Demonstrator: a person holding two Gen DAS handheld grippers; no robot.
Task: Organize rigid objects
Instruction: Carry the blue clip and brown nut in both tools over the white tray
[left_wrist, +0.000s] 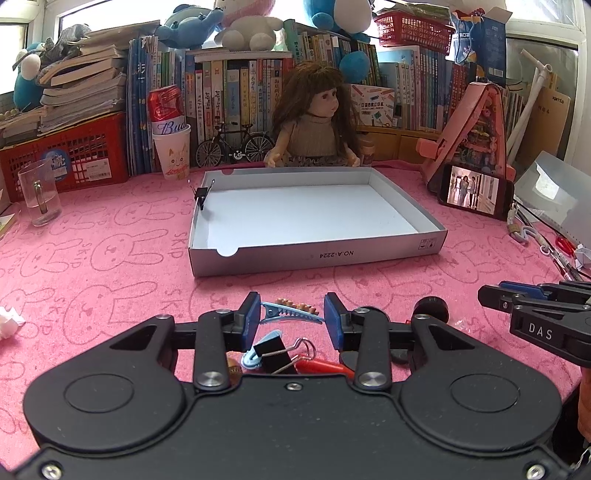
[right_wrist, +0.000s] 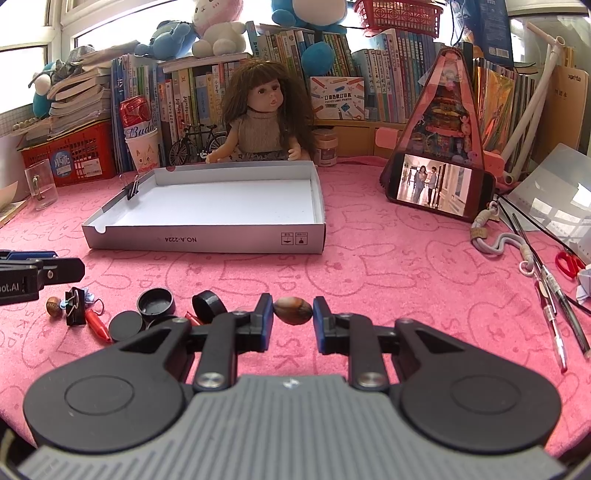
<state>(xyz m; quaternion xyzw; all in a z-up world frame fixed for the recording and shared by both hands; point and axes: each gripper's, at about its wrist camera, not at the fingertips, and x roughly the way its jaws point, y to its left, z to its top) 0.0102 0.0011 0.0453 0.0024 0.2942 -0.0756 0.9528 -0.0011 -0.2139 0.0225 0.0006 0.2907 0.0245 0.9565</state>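
My left gripper (left_wrist: 291, 318) is shut on a silver hair clip (left_wrist: 295, 312) with brown beads, held lengthwise between the blue pads low over the pink cloth. Under it lie a black binder clip (left_wrist: 271, 355), a red cone (left_wrist: 321, 367) and a brown nut (left_wrist: 232, 369). My right gripper (right_wrist: 293, 316) is shut on a brown polished pebble (right_wrist: 293, 311). To its left lie black caps (right_wrist: 155, 301), a binder clip (right_wrist: 75, 306) and a nut (right_wrist: 53, 306). The white box (left_wrist: 317, 254) (right_wrist: 203, 240) stands ahead, with one binder clip (left_wrist: 201, 194) on its left wall.
A doll (left_wrist: 314, 122) sits behind the box, backed by books and red baskets. A glass cup (left_wrist: 38, 195) stands far left and a phone (right_wrist: 436, 186) far right. Pens (right_wrist: 554, 295) and scissors (right_wrist: 569, 264) lie near the right edge.
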